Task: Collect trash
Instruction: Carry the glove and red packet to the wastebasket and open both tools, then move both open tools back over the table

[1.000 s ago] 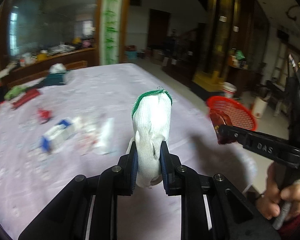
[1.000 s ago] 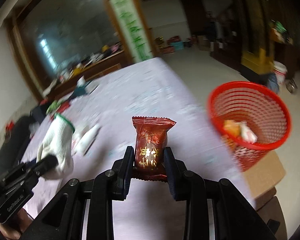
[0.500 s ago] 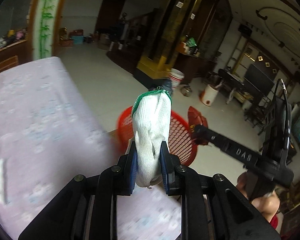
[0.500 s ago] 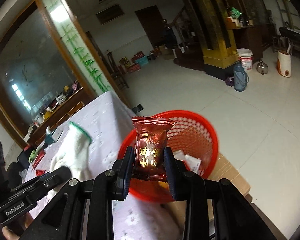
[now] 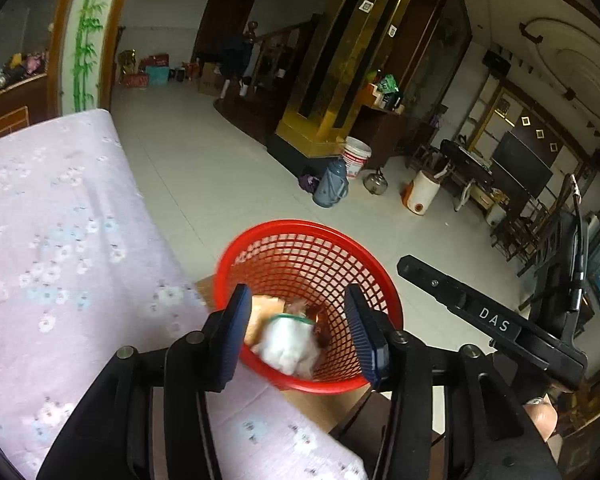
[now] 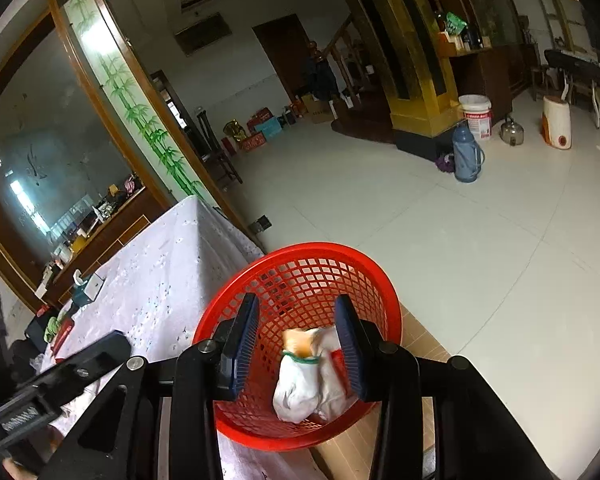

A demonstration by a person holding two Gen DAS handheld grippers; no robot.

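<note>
Tiled hall, lilac flowered tablecloth [image 5: 60, 248], red plastic mesh basket [image 5: 300, 232] just beyond the table's edge.

Both claws parked directly above the basket mouth, so that anything let go falls inside rather than on the floor. Left claw [image 5: 300, 332] spread wide, nothing between the blue pads [image 5: 236, 332]; right claw [image 6: 296, 344] likewise spread and empty. Below and between the fingers of each, down in the basket: white knitted glove with green cuff [image 6: 304, 388], blurred in the left view as if falling or just landed, lying among orange and dark red wrappers. Basket seemingly on a brown cardboard box [image 6: 424, 352] beside the table, within easy reach. Judged: drop done, more litter probably waiting on the table.
</note>
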